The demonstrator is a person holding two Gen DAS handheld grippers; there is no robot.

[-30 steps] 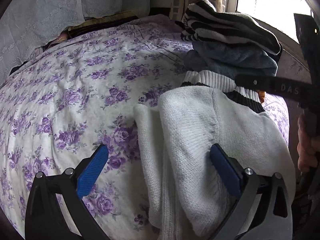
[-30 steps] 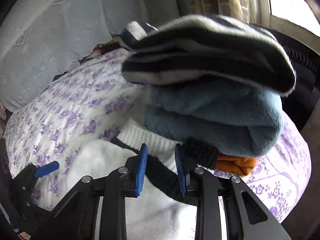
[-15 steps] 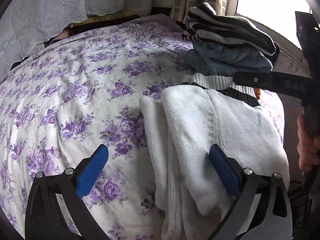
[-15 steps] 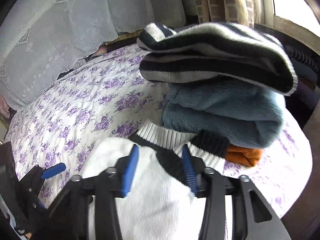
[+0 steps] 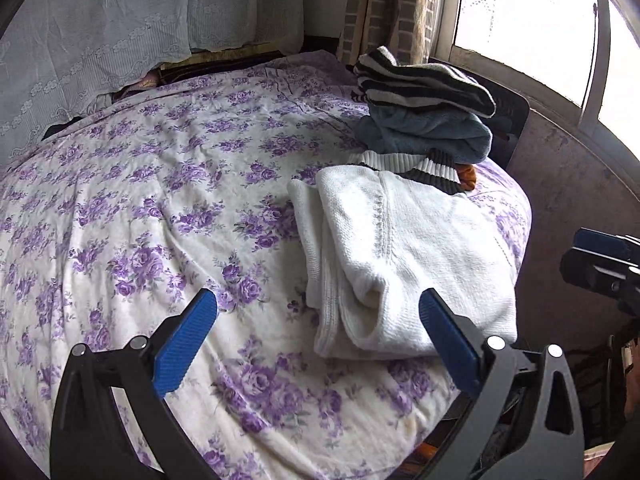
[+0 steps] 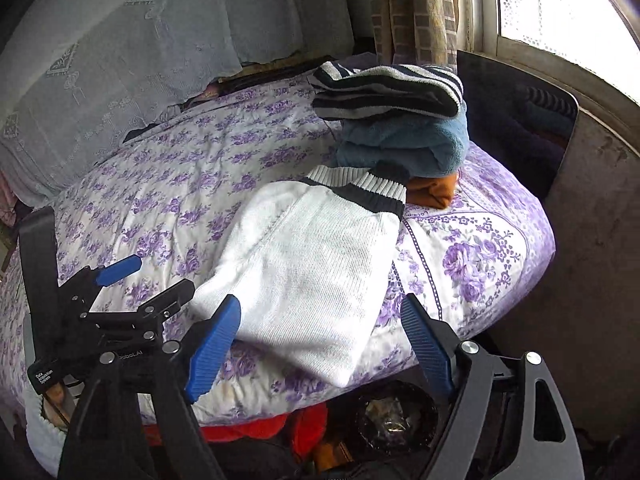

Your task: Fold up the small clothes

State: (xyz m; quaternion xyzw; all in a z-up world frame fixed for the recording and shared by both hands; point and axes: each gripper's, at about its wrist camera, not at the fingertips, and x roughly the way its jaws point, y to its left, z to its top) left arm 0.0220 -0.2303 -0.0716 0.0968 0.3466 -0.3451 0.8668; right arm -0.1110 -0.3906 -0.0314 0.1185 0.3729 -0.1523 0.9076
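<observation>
- Folded white sweater (image 5: pixel 416 256) lies on the bed (image 5: pixel 160 208), right of centre.
- Left tool (image 5: pixel 318 330) wide, empty.
- Right tool (image 6: pixel 320 338) opening, empty.

Folded sweater (image 5: pixel 404 256) lies flat on the bed (image 5: pixel 160 208), near its window-side corner. Directly behind the sweater, touching its ribbed end, stands a stack of folded garments (image 6: pixel 400 128): three pieces one upon another, the lowest mostly hidden, so its kind cannot be told. Curtain (image 5: pixel 120 24) hangs behind the bed, well apart from the sweater. Window (image 6: pixel 560 12) lies behind and right of the stack. Left hand-held gripper (image 5: pixel 320 336) and right hand-held gripper (image 6: pixel 320 336) stand before the sweater, clear of it.
</observation>
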